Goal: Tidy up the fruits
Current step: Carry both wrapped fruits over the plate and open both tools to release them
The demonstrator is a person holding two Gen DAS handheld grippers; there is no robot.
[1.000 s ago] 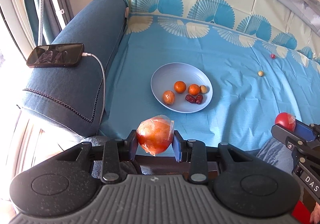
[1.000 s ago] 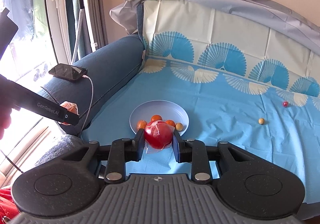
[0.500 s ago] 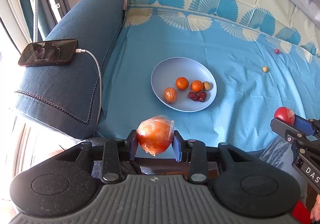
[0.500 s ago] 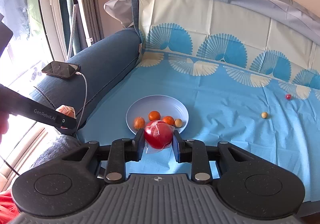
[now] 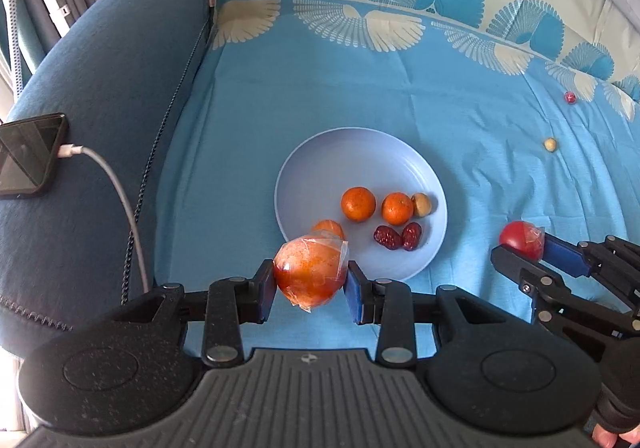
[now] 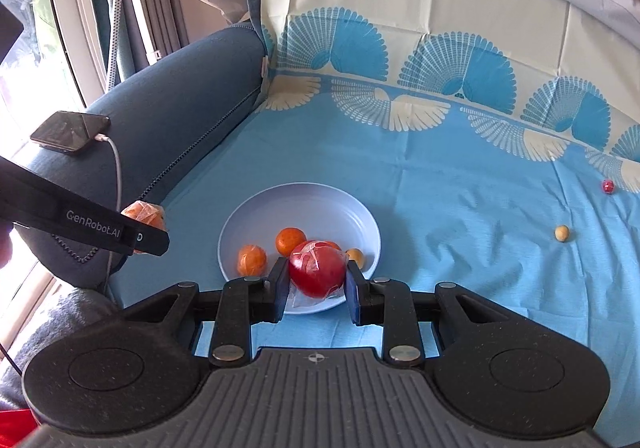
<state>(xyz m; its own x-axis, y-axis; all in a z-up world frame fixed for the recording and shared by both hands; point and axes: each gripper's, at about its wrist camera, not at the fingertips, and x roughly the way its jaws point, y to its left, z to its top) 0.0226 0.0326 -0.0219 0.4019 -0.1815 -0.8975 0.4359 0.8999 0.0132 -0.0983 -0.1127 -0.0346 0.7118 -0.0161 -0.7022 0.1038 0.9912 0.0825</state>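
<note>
Blue cotton sheet with a pale fan print covers the sofa seat and fills most of both views; a dark blue upholstered armrest runs up the left side, with a black smartphone lying on it, a white charging cable plugged into its end. Centre of the left wrist view: a round pale lavender plate sits flat on the sheet. On it, two small mandarins side by side, a third mandarin in clear wrap at the near rim, a small tan round fruit touching the right mandarin, and two wrinkled red dates just below them. Left gripper, low centre of its own view, jaws narrowed and pressed on a large orange-red fruit in clear plastic wrap, held in front of the plate's near-left rim. Right gripper, low centre of the right wrist view, jaws likewise closed in on a round red fruit in clear plastic wrap, which overlaps the plate's near edge in that view. Whether either fruit is above or touching the plate, cannot tell. Well apart at right of the frame: a small tan ball-shaped fruit and, further up, a tiny red one, both loose on the sheet.
</note>
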